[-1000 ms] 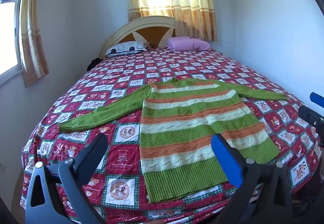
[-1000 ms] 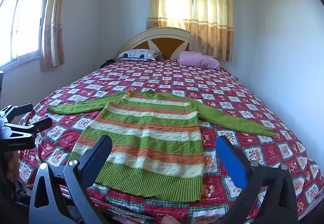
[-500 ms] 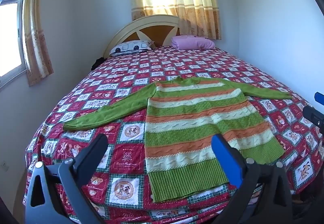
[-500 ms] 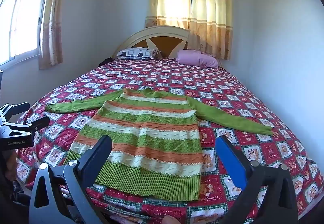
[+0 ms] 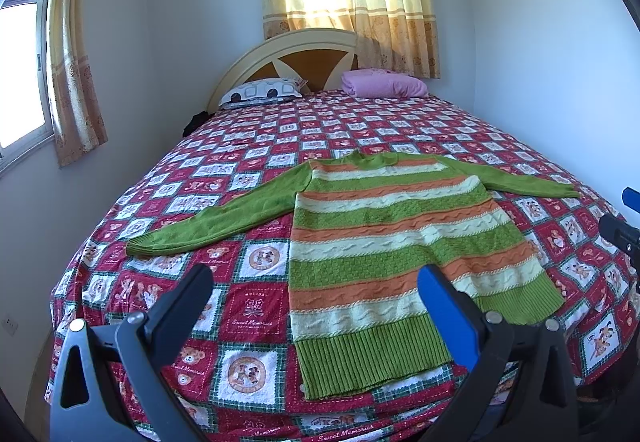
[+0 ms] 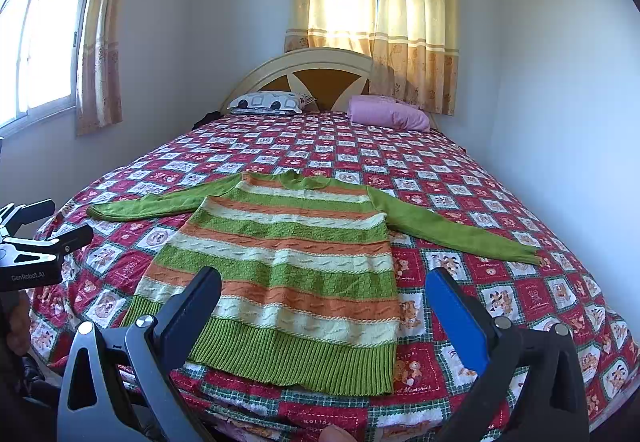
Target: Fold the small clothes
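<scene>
Both the left gripper (image 5: pixel 316 294) and right gripper (image 6: pixel 324 294), jaws apart (empty), hover before the flat-spread sweater (image 6: pixel 288 254), ready to fold.

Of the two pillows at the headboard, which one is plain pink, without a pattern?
The plain pink pillow on the right near the curtain; the other, the white pillow, carries dark printed shapes.
</scene>
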Available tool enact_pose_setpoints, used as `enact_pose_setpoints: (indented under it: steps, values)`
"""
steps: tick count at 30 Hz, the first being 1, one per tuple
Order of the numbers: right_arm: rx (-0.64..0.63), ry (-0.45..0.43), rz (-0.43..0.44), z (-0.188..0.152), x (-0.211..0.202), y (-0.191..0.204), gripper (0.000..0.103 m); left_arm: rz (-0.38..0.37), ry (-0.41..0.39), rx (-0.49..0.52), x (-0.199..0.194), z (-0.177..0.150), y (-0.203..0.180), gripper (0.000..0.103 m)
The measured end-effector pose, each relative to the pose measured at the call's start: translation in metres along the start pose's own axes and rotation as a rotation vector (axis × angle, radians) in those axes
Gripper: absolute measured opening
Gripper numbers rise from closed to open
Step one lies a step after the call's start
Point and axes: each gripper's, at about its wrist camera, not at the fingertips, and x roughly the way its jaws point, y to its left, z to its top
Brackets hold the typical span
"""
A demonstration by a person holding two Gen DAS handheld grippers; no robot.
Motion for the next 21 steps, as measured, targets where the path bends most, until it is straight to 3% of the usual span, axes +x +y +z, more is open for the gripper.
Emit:
enact_pose_setpoints:
  steps: [21]
  values:
    - [0.002, 0.006, 0.001, -0.0005, 0.0021, -0.0006, 0.102, 0.014, -0.001, -0.008, 0.0002, 0.0008, 0.0046, 0.103]
